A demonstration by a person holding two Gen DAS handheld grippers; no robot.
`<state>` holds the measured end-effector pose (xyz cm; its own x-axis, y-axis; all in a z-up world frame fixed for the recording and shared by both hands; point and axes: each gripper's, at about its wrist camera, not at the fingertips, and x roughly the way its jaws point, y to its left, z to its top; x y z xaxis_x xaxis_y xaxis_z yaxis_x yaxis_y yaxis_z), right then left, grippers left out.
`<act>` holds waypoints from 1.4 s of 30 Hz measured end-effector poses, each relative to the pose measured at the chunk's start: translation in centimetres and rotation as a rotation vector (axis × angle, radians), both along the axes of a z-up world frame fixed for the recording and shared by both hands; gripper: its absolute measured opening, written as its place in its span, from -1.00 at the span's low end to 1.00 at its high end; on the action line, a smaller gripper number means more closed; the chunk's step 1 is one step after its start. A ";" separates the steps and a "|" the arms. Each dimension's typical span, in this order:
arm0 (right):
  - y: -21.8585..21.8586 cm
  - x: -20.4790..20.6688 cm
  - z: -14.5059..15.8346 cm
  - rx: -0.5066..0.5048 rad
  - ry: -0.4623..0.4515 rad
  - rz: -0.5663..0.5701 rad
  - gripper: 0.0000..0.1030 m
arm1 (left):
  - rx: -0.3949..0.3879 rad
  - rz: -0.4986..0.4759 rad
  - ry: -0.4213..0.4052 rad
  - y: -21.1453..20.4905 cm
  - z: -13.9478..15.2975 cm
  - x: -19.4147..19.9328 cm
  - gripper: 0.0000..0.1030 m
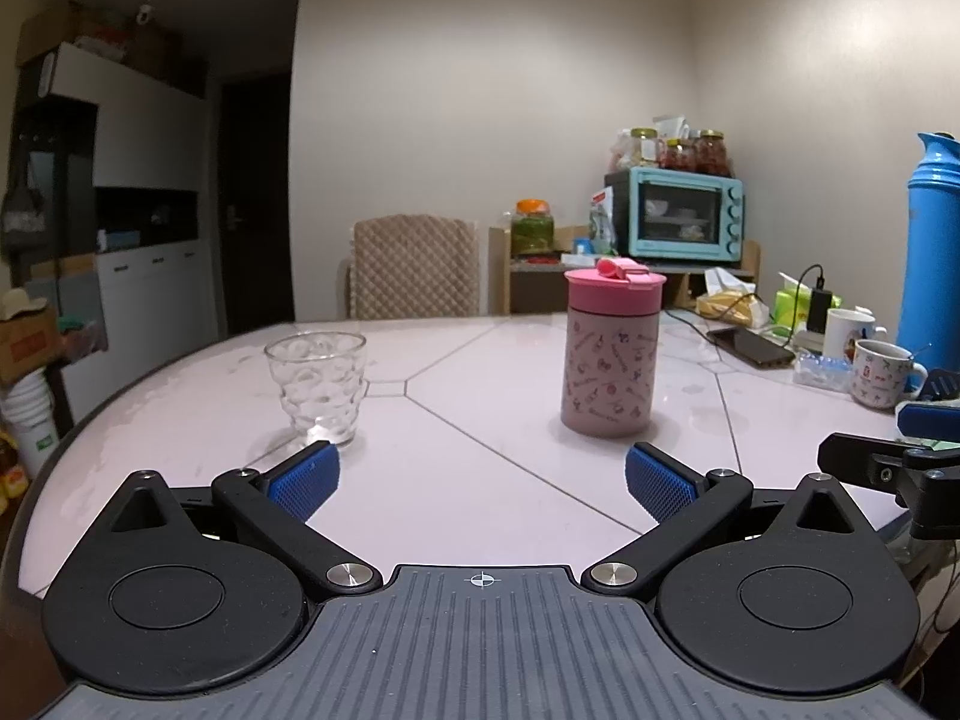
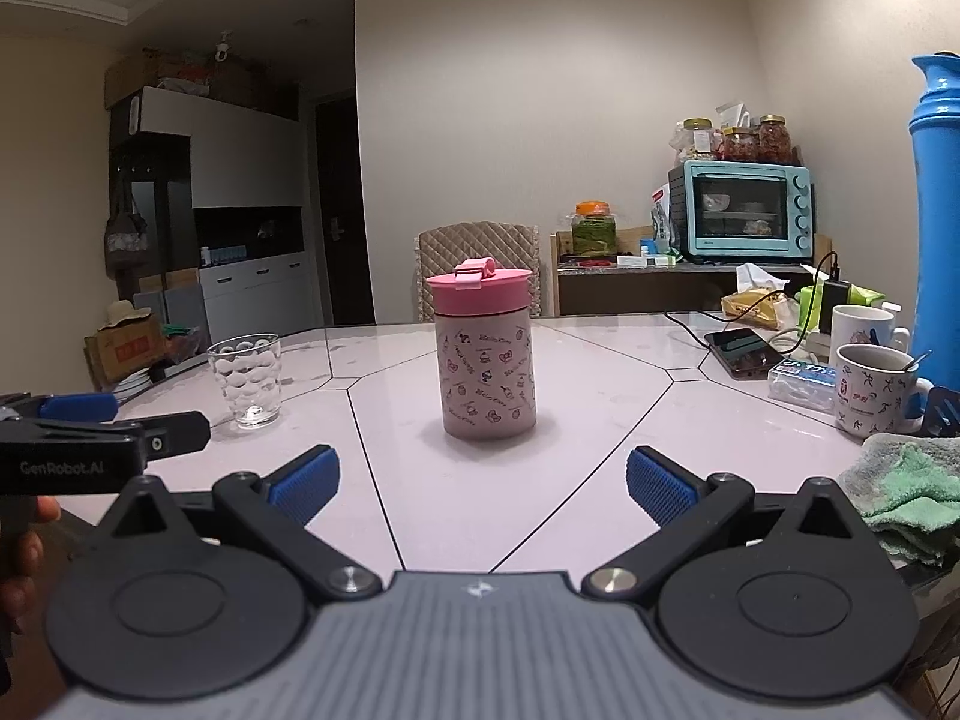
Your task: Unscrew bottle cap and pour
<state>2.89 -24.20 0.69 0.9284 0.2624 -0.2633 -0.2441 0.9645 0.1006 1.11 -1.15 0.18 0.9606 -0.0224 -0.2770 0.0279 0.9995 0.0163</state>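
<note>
A pink patterned bottle with a pink screw cap stands upright on the pale table. An empty dimpled glass stands to its left. My left gripper is open and empty, short of both, with the glass just beyond its left finger. In the right wrist view the bottle with its cap stands straight ahead and the glass is at the left. My right gripper is open and empty, short of the bottle.
Two mugs, a phone, a tall blue flask and a green cloth crowd the table's right side. A chair stands behind the table. A teal oven sits on a back shelf.
</note>
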 end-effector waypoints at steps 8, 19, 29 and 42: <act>-0.1 0.5 0.1 -0.001 -0.006 -0.002 1.00 | -0.002 0.005 0.009 0.1 -0.1 0.7 1.00; -0.3 1.6 -0.2 0.006 -0.010 -0.007 1.00 | 0.003 0.004 0.029 0.4 -0.2 2.2 1.00; 0.0 3.9 0.0 0.011 -0.003 -0.009 1.00 | 0.006 -0.001 0.034 1.2 -0.1 4.6 1.00; 0.8 6.9 -0.1 0.021 0.008 0.000 1.00 | -0.005 0.004 0.059 2.6 -0.6 7.6 1.00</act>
